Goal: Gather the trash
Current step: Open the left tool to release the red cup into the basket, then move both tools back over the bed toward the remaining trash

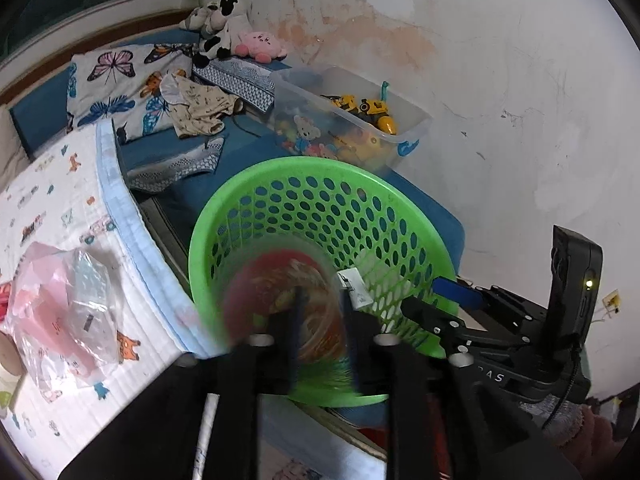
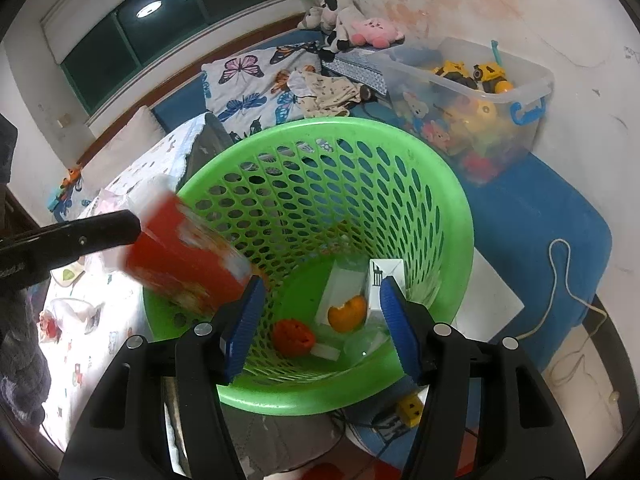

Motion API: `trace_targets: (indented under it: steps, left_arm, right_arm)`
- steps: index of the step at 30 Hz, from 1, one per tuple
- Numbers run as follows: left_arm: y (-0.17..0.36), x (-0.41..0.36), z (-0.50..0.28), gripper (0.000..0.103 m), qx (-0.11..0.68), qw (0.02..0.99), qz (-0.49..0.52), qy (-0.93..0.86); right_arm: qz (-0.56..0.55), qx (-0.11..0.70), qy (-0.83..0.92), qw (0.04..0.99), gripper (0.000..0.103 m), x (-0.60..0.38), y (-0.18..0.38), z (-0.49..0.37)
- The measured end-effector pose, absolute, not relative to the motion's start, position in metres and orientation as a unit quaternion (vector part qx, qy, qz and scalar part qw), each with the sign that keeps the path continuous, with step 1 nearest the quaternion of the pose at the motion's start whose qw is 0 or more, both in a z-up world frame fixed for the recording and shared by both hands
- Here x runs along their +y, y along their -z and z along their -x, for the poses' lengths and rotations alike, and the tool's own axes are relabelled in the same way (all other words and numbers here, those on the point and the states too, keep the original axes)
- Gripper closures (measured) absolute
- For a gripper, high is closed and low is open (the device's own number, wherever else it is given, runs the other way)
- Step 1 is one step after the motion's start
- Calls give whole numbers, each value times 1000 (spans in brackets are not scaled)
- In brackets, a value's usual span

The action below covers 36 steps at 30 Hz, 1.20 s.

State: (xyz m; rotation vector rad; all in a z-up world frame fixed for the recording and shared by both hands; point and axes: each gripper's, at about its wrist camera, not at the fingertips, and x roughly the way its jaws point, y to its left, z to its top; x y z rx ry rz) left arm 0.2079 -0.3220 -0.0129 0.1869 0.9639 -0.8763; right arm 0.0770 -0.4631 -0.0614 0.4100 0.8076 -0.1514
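Left wrist view blurs the red cup (image 1: 280, 304).

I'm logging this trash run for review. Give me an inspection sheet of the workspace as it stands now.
Surface: blue mattress, printed quilt beside the basket.
Job's things: green basket holds orange peel and white carton; blurred red cup over its rim.
Clutter: plastic bags on quilt, toy bin, plush toys.
Grippers: left gripper jaws apart by the cup; right gripper open, empty, above basket.
Cables: white cord on mattress.
Surroundings: stained wall, dark window.
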Motion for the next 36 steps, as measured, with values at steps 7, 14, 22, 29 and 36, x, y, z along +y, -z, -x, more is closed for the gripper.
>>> trace_targets:
  steps: [7,14,22,29,36]
  left_arm:
    - [2,-294,-200,47,432,808,-67,395]
    - [-12,-243,-191,47,414,836,-49,358]
    - [-21,-166,-180,45,395,872,-25,288]
    - [-22,-90,-176,43,392,892,16,223]
    - [-14,-18,-170,40,394,903,61,158]
  right_arm:
    - [-192,387,64,900,42,-453,55,-74]
    - [-174,383,39,906,39,-425,45,-72]
    - [-152,379,-6,913,33,-378,32,-70]
    - [-119,387,-57,913,30,-321,29,-82]
    - [-88,396,-112,907,30,-262,28,-99]
